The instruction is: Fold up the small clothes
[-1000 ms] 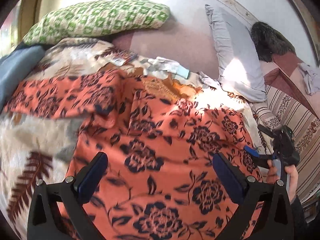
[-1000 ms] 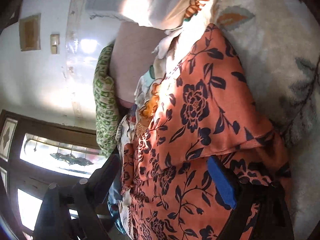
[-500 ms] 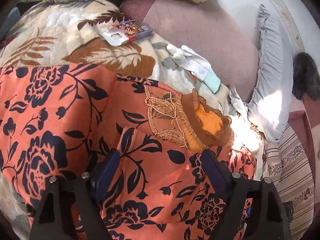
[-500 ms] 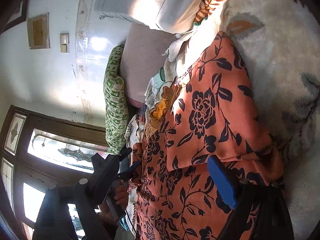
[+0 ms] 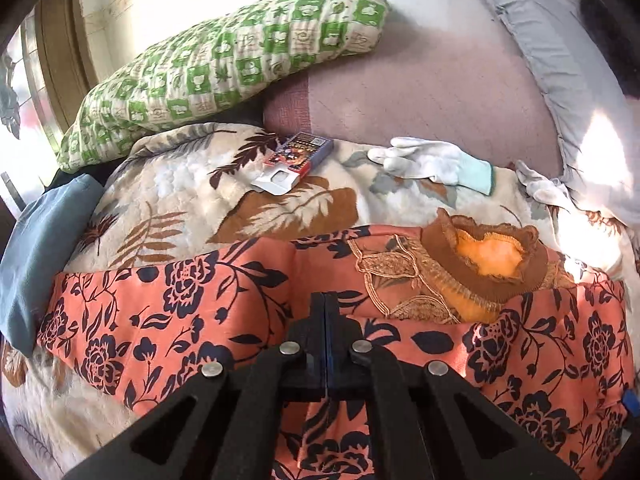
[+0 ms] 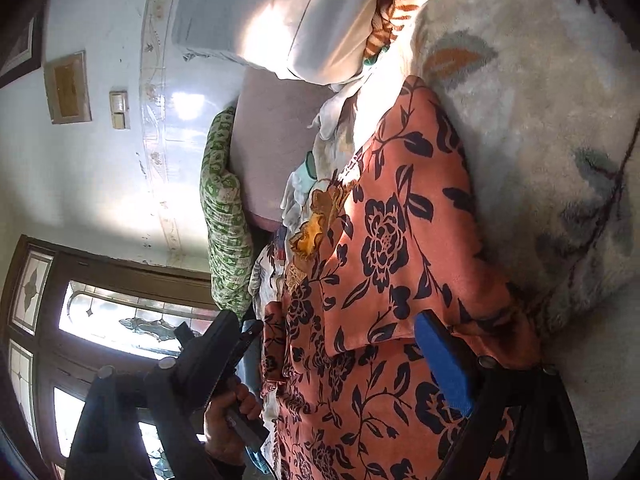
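The right gripper [image 6: 332, 356] stands with its jaws spread wide over an orange floral garment [image 6: 384, 272] lying on a cream leaf-patterned blanket [image 6: 540, 120]. Beyond its dark finger, a hand [image 6: 228, 416] grips the left gripper's handle. A green patterned pillow [image 6: 224, 216] lies near a stained-glass window [image 6: 120, 320].

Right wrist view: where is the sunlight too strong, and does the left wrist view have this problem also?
Right wrist view: glare washes out the grey pillow and the wall; the window is bright too. Left wrist view: yes, a blown-out patch on the grey pillow at right; the orange floral garment stays clear.
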Demonstrator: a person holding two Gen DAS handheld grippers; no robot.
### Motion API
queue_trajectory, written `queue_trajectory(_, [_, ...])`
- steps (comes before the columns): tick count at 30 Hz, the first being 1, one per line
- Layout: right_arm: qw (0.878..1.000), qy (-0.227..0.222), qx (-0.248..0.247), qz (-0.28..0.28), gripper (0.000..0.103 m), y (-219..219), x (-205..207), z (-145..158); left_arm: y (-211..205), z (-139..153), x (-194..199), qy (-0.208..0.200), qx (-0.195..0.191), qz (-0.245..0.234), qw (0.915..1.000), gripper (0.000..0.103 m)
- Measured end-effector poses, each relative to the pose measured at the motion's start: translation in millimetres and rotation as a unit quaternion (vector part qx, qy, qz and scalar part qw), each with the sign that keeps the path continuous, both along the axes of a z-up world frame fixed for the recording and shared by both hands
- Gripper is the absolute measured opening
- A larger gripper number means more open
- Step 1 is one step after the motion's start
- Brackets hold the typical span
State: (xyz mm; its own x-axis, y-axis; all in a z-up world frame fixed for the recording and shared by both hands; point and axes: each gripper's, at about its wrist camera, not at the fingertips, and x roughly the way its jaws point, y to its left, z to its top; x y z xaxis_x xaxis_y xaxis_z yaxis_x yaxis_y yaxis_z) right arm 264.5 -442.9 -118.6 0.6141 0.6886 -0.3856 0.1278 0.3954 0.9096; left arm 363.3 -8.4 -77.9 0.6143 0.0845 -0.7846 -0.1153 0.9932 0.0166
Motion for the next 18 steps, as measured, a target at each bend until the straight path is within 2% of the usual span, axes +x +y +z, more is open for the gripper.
queue_trajectory(2, [1.000,0.000,0.000,0.000,0.091,0,0,-1,7,-12,6,0.034,-0.045,0.003,0.9984,0.000])
queue_trajectory(4, [1.000,0.001,0.000,0.000,0.091,0,0,-1,16,-21,12,0.050,-0.086,0.006,0.9950,0.017])
queue_trajectory(5, [1.000,0.001,0.000,0.000,0.091,-1,0,-1,18,-24,16,0.061,-0.106,0.005,0.9925,0.044])
queue_trajectory(7, [1.000,0.000,0.001,-0.004,0.091,-3,-2,-1,24,-25,20,0.068,-0.141,0.005,0.9876,0.071])
queue_trajectory(10, [1.000,0.001,0.004,-0.006,0.091,-6,-1,-2,29,-22,26,0.069,-0.170,0.001,0.9830,0.072])
queue_trajectory(13, [1.000,0.002,0.002,-0.003,0.091,-6,-1,-3,20,-32,27,0.102,-0.217,0.002,0.9708,0.071])
queue_trajectory(14, [1.000,0.002,0.002,-0.003,0.091,-6,-1,-2,18,-34,27,0.104,-0.224,0.003,0.9691,0.071])
queue_trajectory(18, [1.000,0.003,0.002,-0.005,0.091,-7,-1,-2,17,-38,29,0.102,-0.211,0.016,0.9721,0.071])
